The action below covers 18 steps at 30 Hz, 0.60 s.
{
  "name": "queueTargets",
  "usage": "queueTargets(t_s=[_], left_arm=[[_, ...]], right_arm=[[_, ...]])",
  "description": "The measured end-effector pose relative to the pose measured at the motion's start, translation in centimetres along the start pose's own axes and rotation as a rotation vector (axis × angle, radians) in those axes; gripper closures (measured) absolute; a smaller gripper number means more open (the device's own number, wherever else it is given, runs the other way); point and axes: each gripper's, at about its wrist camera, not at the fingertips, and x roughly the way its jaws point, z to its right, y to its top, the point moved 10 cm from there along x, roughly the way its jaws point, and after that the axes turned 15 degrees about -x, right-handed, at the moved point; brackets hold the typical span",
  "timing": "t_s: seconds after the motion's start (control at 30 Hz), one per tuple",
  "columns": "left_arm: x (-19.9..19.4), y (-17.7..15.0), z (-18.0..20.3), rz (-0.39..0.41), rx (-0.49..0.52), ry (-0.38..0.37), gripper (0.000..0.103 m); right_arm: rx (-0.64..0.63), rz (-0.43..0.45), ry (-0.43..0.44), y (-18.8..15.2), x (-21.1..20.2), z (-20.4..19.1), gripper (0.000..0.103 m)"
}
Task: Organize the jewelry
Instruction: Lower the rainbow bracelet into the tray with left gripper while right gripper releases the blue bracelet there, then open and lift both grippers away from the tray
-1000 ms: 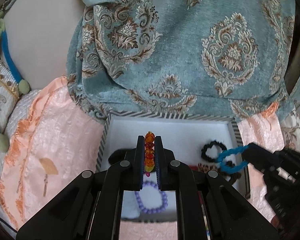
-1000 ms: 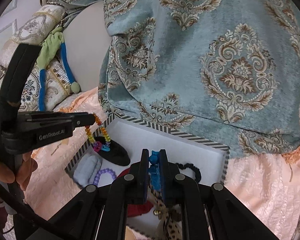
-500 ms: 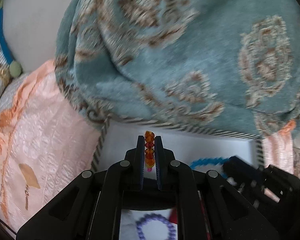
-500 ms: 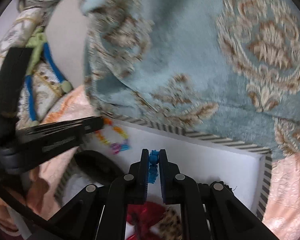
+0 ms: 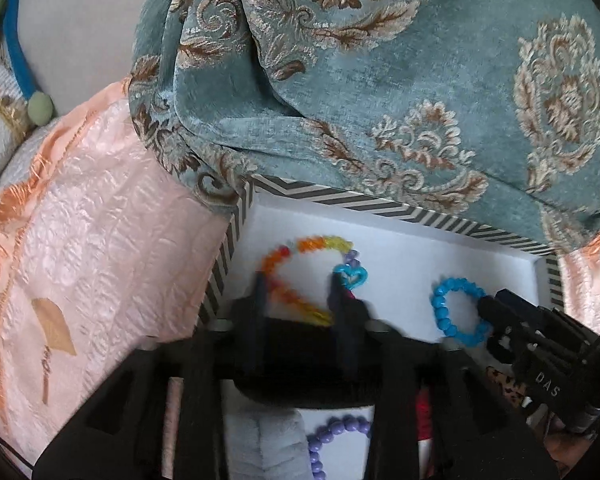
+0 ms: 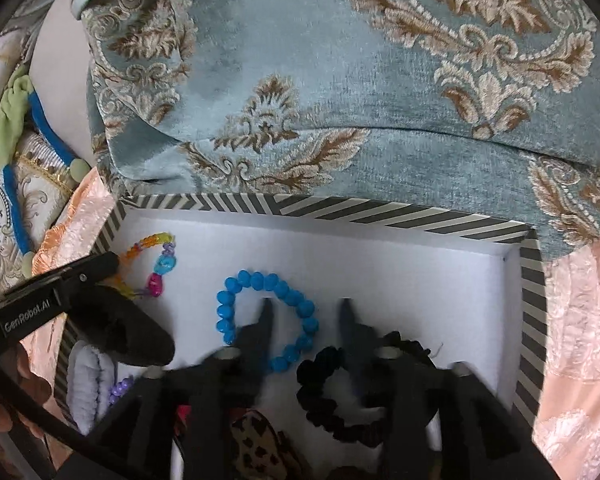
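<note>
In the striped-rim box (image 6: pixel 400 212), the left gripper (image 5: pixel 300 286) has just spread its jaws; the rainbow bead bracelet (image 5: pixel 300 246) lies loose at the far-left corner, between its fingertips. To the right, the right gripper (image 6: pixel 306 306), jaws likewise just opened, straddles one side of the blue bead bracelet (image 6: pixel 236 284) lying mid-floor.

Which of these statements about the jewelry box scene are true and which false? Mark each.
1. The blue bead bracelet lies on the white floor of the striped box. True.
2. The right hand-held gripper is clamped shut on it. False: its jaws have just opened.
3. The multicoloured bracelet lies outside the box. False: it is inside.
4. A black scrunchie lies in the box. True.
5. The left hand-held gripper is open. True.
</note>
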Motion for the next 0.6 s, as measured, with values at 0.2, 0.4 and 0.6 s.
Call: queueTargets(t_s=[0.2,0.4,0.6], left_arm=[[-1.9,-1.2,-1.0,0.030,-0.006,0.018,0.062],[-5.2,-2.4,-1.4,0.094,0.027,0.048,0.062],[-9.4,-4.0,-1.0,0.168,0.052,0.046,0.062]], right_arm=[[-0.029,0.043,-0.025,-0.4,-3.1,-1.1,0.064],[-0.048,0.110,-0.062,-1.1,-7.3,-2.3,0.059],[-0.078,0.139,-0.107,-2.6,-10.7,-3.7,0.057]])
